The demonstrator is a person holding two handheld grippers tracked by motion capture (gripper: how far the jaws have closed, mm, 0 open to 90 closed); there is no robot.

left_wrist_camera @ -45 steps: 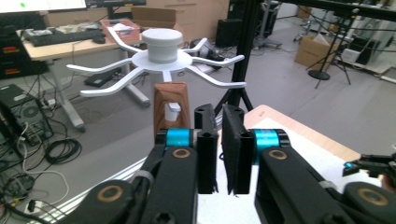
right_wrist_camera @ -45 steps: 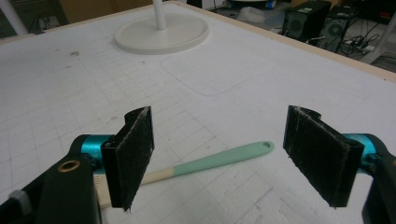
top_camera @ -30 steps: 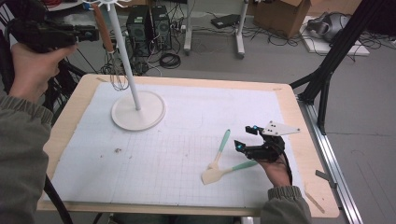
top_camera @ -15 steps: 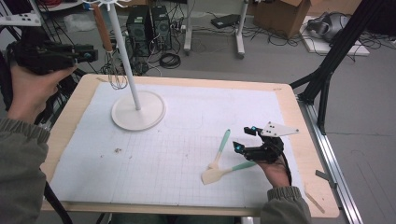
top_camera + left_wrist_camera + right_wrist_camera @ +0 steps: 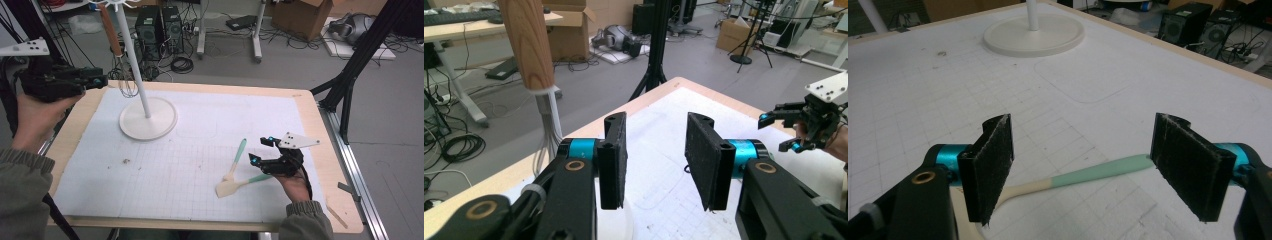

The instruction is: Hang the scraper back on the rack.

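Nearest, right hand-held gripper (image 5: 263,153) low over the table (image 5: 300,107), jaws wide, nothing gripped; between them a spatula (image 5: 1083,175), mint handle, cream blade. Just beside it, a second mint-handled utensil (image 5: 237,158). Farther off, left hand-held gripper (image 5: 102,80), jaws just opening, empty, beside the white stand (image 5: 148,117); wooden-handled whisk (image 5: 531,50) hanging close.

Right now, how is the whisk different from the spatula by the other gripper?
The whisk hangs upright from the white stand; the spatula lies flat on the table. The whisk has a wooden handle and wire loops; the spatula has a green handle and cream blade. Neither is gripped.
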